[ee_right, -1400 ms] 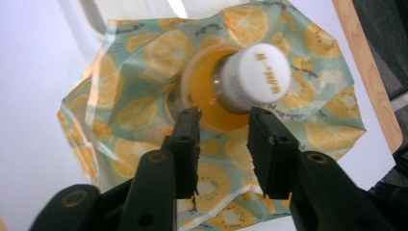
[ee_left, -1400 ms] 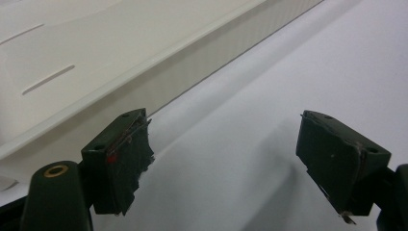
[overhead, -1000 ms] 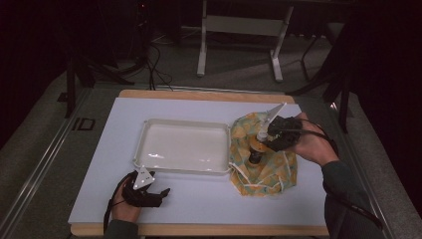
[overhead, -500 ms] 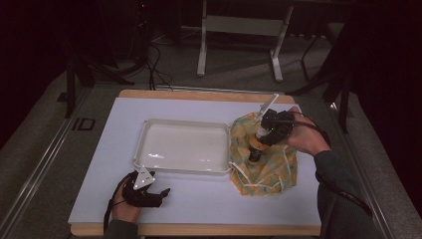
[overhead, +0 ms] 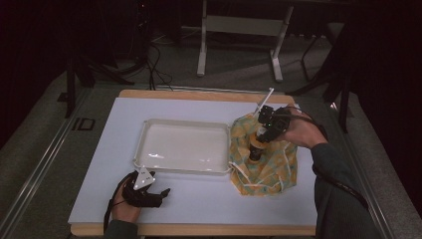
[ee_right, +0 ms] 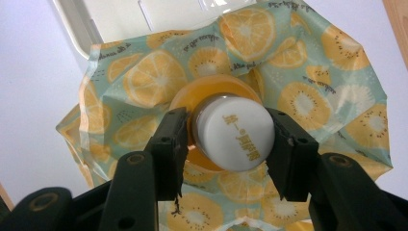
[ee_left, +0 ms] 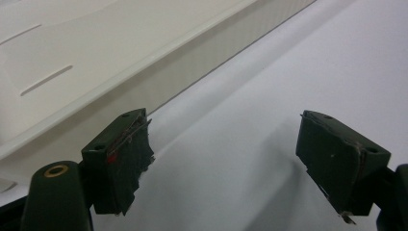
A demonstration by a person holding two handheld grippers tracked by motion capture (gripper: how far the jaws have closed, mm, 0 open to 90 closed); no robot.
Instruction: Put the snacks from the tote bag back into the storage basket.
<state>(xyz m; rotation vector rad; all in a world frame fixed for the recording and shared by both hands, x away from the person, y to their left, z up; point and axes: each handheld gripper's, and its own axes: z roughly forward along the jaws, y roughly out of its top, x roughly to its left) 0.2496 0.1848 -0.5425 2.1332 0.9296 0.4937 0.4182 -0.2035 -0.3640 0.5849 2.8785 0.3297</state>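
Both jaws of your right gripper (ee_right: pixel 226 144) now clamp the white cap of the orange bottle (overhead: pixel 256 147), which has risen slightly above the fruit-print bag (overhead: pixel 266 159) since a second ago, so the lift is underway. The white tray (overhead: pixel 144 144) touches the bag's left edge; swing clear above. Your left gripper (overhead: pixel 158 193) rests open near the table's front edge (overhead: pixel 199 230).

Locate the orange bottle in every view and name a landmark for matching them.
High view: the bottle stands right of centre on the fruit-print cloth, under the right gripper.
Left gripper view: not in it.
Right gripper view: bottle at centre, white cap between the fingers.
Shared landmark: the white tray.
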